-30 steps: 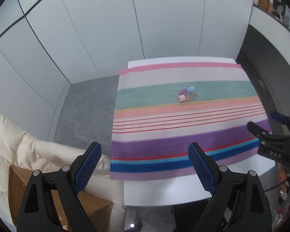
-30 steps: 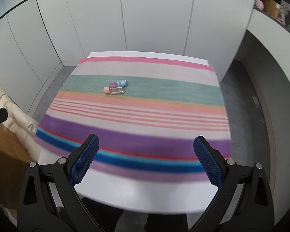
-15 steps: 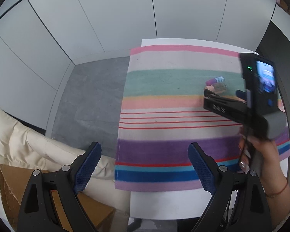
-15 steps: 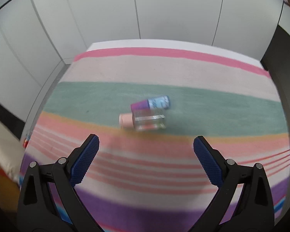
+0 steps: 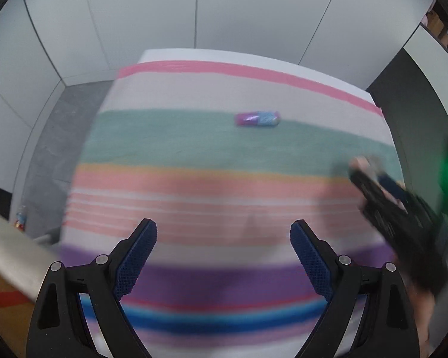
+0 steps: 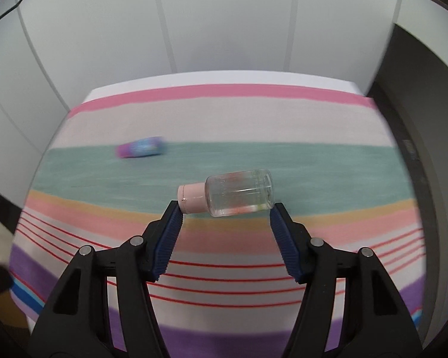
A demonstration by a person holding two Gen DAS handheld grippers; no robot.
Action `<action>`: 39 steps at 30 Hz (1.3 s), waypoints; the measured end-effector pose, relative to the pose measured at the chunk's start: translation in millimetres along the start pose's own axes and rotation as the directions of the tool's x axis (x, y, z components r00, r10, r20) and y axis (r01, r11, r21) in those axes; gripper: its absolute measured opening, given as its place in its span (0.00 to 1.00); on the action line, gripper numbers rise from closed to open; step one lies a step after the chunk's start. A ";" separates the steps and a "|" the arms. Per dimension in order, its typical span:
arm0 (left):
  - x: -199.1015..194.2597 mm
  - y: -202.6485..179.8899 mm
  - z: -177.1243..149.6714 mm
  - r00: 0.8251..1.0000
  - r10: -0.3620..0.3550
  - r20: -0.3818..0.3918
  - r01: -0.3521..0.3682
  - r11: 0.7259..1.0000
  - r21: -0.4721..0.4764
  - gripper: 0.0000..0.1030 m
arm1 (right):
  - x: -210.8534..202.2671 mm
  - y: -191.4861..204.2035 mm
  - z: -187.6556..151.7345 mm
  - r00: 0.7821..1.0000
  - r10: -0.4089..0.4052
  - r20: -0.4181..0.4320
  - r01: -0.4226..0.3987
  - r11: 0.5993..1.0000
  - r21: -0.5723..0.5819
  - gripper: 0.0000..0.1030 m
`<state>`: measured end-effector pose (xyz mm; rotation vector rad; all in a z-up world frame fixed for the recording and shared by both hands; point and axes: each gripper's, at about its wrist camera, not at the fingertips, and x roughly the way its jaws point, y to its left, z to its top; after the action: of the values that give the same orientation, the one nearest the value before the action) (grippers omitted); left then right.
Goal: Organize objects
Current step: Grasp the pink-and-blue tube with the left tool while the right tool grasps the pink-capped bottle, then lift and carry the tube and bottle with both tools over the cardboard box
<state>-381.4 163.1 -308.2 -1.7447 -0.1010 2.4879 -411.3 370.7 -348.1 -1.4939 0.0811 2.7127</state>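
Your right gripper [image 6: 225, 208] clamps the clear pink-capped plastic bottle [image 6: 239, 192] endwise above the striped cloth [image 6: 313, 164]; your left gripper [image 5: 223, 238] gapes wide, empty.

White table [image 5: 170, 55] sitting ahead of me, striped cloth [image 5: 224, 185] covering its top. White panelled wall [image 5: 194, 9] standing right behind table, seams running vertically. Grey floor [image 5: 53, 137] showing left of table. Dark wall section [image 6: 418, 95] rising right of table. Cream cushion [image 5: 6, 238] lying near table's left front corner.
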 end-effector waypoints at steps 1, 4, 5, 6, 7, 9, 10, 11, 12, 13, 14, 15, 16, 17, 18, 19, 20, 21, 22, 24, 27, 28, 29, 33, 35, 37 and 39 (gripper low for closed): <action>9.0 -8.6 6.9 1.000 0.007 0.013 -0.007 1.000 -0.007 0.89 | -0.4 -9.0 -1.8 1.000 -0.011 -0.003 0.011 1.000 0.005 0.62; 37.0 -27.4 28.9 0.996 0.061 0.064 -0.059 0.998 -0.020 0.89 | 2.0 -31.7 -7.1 1.000 -0.023 -0.021 0.024 0.999 0.023 0.62; 46.1 -30.3 35.9 0.996 0.063 0.064 -0.062 0.998 -0.031 0.89 | 3.2 -36.3 -5.2 0.999 -0.022 -0.024 0.023 0.999 0.026 0.61; 55.8 -33.0 42.9 0.996 0.060 0.059 -0.058 0.997 -0.047 0.89 | 1.7 -41.4 -7.0 0.999 -0.021 -0.025 0.022 0.999 0.027 0.62; 63.3 -34.0 48.1 0.997 0.059 0.058 -0.056 0.997 -0.061 0.89 | 2.5 -43.5 -7.8 0.999 -0.018 -0.027 0.019 1.000 0.025 0.61; 76.7 -35.5 58.2 0.996 0.056 0.063 -0.051 0.995 -0.080 0.89 | 4.0 -42.6 -8.7 1.000 -0.010 -0.029 0.010 1.000 0.016 0.61; 80.9 -38.0 61.4 0.996 0.061 0.069 -0.055 0.995 -0.083 0.89 | 4.1 -41.7 -8.7 1.000 -0.006 -0.030 0.006 1.000 0.009 0.61; 85.1 -41.2 64.0 0.995 0.064 0.075 -0.058 0.995 -0.080 0.89 | 5.1 -40.0 -9.7 1.000 0.000 -0.031 0.000 1.000 0.001 0.61; 89.5 -45.6 66.2 0.994 0.076 0.075 -0.071 0.995 -0.070 0.89 | -0.7 -45.6 -12.6 0.999 0.007 -0.033 -0.007 1.000 -0.005 0.61; 93.9 -50.1 67.8 0.993 0.098 0.069 -0.094 0.994 -0.055 0.89 | -0.1 -43.6 -12.7 0.999 0.013 -0.033 -0.013 1.000 -0.009 0.61; 98.5 -54.0 69.3 0.992 0.111 0.064 -0.109 0.993 -0.039 0.87 | 0.4 -41.4 -13.0 0.999 0.019 -0.031 -0.020 1.000 -0.014 0.61; 101.3 -58.7 69.3 0.990 0.129 0.064 -0.127 0.992 -0.026 0.76 | 1.4 -39.7 -12.8 0.999 0.023 -0.030 -0.024 1.000 -0.017 0.61; 102.2 -61.2 68.6 0.987 0.143 0.074 -0.142 0.990 -0.020 0.72 | 2.6 -40.2 -13.4 0.999 0.026 -0.030 -0.027 0.999 -0.018 0.61; 99.0 -60.4 67.0 0.987 0.132 0.096 -0.130 0.991 -0.024 0.56 | 3.5 -39.2 -13.4 0.999 0.030 -0.031 -0.030 0.999 -0.016 0.61; 96.2 -61.5 66.4 0.984 0.144 0.108 -0.143 0.990 -0.018 0.56 | 3.9 -38.5 -13.5 0.999 0.035 -0.033 -0.036 0.999 -0.014 0.61; 96.4 -63.0 66.7 0.980 0.170 0.101 -0.170 0.985 -0.005 0.56 | 4.1 -37.9 -13.3 0.999 0.040 -0.034 -0.040 0.999 -0.011 0.61; 95.7 -64.4 66.3 0.978 0.188 0.095 -0.190 0.982 0.011 0.56 | 3.4 -37.2 -13.5 0.999 0.041 -0.033 -0.041 0.999 -0.011 0.61; 93.9 -65.0 65.7 0.976 0.193 0.099 -0.196 0.980 0.021 0.56 | 2.6 -36.8 -13.2 0.999 0.041 -0.033 -0.042 0.999 -0.013 0.61; 91.1 -66.5 64.9 0.973 0.203 0.106 -0.208 0.977 0.036 0.56 | 1.4 -36.6 -12.8 0.999 0.043 -0.032 -0.043 0.999 -0.015 0.61; 81.6 -70.7 63.2 0.966 0.222 0.130 -0.232 0.970 0.070 0.56 | -2.1 -36.0 -10.6 0.999 0.041 -0.029 -0.041 0.999 -0.021 0.61; 57.7 -72.0 60.1 0.963 0.208 0.171 -0.226 0.969 0.099 0.56 | -9.9 -36.3 -5.0 0.999 0.037 -0.022 -0.037 0.999 -0.017 0.61; 48.2 -73.0 59.9 0.965 0.190 0.183 -0.212 0.971 0.108 0.56 | -14.1 -36.5 -1.8 0.999 0.034 -0.020 -0.035 0.999 -0.011 0.61; 40.8 -74.5 59.9 0.963 0.190 0.191 -0.215 0.970 0.116 0.56 | -17.6 -36.2 0.1 0.999 0.034 -0.018 -0.034 0.999 -0.007 0.61; -12.9 -71.6 67.3 0.957 0.173 0.232 -0.208 0.969 0.136 0.56 | -46.1 -33.7 15.3 1.000 0.025 0.010 -0.025 1.000 0.007 0.61; -38.4 -73.3 69.5 0.950 0.162 0.267 -0.206 0.968 0.146 0.56 | -67.2 -32.8 24.9 0.999 0.021 0.033 -0.021 1.000 0.015 0.61; -73.1 -77.1 68.7 0.932 0.146 0.331 -0.213 0.961 0.177 0.56 | -94.4 -32.1 33.5 0.998 0.024 0.061 -0.025 0.999 0.019 0.61; -100.5 -82.2 69.1 0.927 0.127 0.353 -0.203 0.961 0.188 0.56 | -116.5 -30.5 42.7 0.996 0.030 0.084 -0.031 0.999 0.013 0.61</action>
<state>-408.8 232.8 -181.7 -1.2757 0.3023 2.7702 -383.1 402.5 -227.6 -1.3850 0.1218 2.7882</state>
